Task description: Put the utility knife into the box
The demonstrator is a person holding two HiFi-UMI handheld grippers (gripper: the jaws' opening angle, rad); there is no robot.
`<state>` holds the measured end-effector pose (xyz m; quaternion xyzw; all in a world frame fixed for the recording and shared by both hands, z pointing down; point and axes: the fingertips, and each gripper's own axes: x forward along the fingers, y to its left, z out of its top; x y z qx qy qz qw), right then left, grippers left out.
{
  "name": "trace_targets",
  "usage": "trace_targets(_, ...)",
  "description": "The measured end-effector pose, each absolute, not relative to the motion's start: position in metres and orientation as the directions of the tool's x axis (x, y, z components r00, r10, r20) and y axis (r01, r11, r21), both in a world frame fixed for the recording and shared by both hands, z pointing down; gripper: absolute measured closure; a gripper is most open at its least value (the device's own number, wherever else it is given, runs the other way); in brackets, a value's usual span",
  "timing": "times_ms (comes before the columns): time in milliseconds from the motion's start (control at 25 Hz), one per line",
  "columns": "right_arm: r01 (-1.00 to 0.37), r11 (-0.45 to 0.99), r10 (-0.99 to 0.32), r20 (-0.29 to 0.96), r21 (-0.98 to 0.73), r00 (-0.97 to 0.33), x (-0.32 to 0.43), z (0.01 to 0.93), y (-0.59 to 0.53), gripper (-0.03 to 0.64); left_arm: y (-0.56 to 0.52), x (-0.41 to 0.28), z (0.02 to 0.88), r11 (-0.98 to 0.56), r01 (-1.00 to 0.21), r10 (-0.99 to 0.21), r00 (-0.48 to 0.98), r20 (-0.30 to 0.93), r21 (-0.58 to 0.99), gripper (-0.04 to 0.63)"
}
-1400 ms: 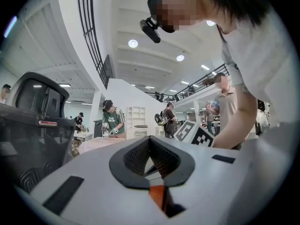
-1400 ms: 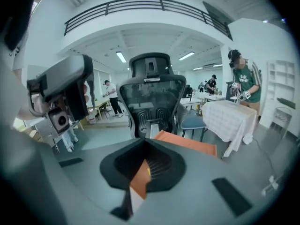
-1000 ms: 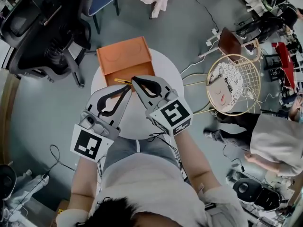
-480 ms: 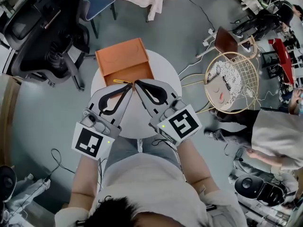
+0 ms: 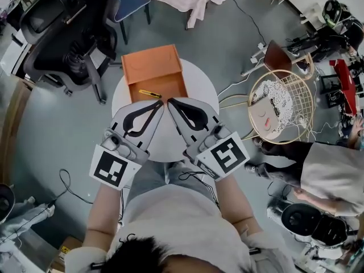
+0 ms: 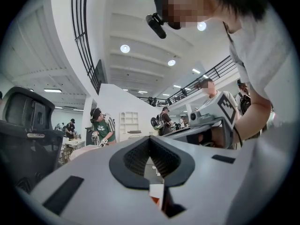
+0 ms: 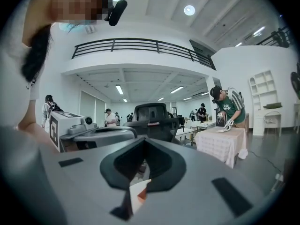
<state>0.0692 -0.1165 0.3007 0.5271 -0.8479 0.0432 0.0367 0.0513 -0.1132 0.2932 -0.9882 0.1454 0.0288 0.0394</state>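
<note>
Both grippers are sitting a little farther back from the box than a moment ago: the left gripper [image 5: 161, 102], whose tip was right against the utility knife [image 5: 150, 93], is now hanging clear of it. Its jaws are meeting tip to tip with nothing between them, and only a sliver of white and orange is showing through the gap behind the pads. The right gripper [image 5: 169, 101] is looking the same, pinched together and empty. The two tips are hovering just beside each other at the box's near edge. Just beyond them the knife is lying flat inside the open orange box [image 5: 169, 83], towards its front left, touching neither gripper. The box is resting on the far side of the round white table [image 5: 196, 78]. To my eye the placing is looking done. Finishing well is going to mean drawing both tools straight back and up, without clipping the front wall or nudging the knife.
</note>
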Motion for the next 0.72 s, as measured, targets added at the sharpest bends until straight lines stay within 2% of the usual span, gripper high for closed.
trace_targets(720,-0.871,0.491,-0.87,0.041,-0.006,-0.491,0.064,0.274,-0.075,0.611,-0.078,0.048,0.278,-0.929,-0.364,-0.358,0.93,-0.085,-0.071,0.586)
